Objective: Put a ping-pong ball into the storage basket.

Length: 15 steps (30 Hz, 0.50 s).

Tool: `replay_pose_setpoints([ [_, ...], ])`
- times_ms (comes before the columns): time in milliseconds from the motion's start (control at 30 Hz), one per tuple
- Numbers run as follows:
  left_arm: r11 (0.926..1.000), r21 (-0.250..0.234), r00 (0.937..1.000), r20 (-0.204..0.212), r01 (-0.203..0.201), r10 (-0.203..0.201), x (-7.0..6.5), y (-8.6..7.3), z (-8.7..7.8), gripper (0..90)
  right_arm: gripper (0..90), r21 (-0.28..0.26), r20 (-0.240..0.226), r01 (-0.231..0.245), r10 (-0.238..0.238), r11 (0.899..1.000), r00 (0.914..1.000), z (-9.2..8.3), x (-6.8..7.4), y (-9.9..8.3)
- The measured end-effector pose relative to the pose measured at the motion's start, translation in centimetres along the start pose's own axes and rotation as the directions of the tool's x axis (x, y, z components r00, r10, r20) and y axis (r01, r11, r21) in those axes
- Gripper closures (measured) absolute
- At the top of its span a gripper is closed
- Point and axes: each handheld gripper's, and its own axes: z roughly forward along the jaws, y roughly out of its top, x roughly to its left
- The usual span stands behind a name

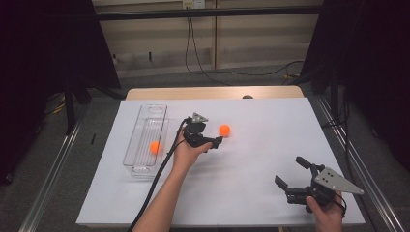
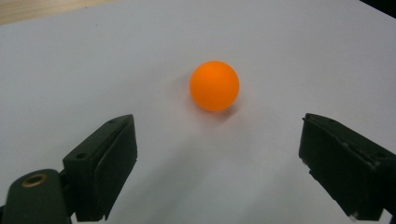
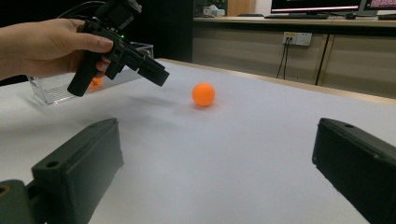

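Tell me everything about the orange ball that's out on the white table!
The orange ball is small, round, smooth and matte, like a ping-pong ball. It sits alone on the white table, casting a soft shadow. Nothing touches it. The left gripper hangs just short of it, jaws open, aimed at it.

The left forearm comes in from the bottom edge of the high view and slants up toward the middle, the left hand [image 1: 186, 153] wrapped around the left hand-held gripper [image 1: 217, 141]. Its jaws stand wide apart with nothing between them, pointing away and to the person's right. The right hand [image 1: 328, 212] sits low near the person's right edge, gripping the right hand-held gripper [image 1: 291, 173], whose jaws also gape empty, aimed toward the left one.
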Motion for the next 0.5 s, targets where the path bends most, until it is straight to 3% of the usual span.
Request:
replay_pose_setpoints([
  [500,0.9999,0.009,0.9999,-0.011,-0.012,0.012,-0.08,0.54,0.66,11.6,1.1,-0.001,0.0,-0.001,0.001,1.0,1.0,0.0,-0.01,0.0],
])
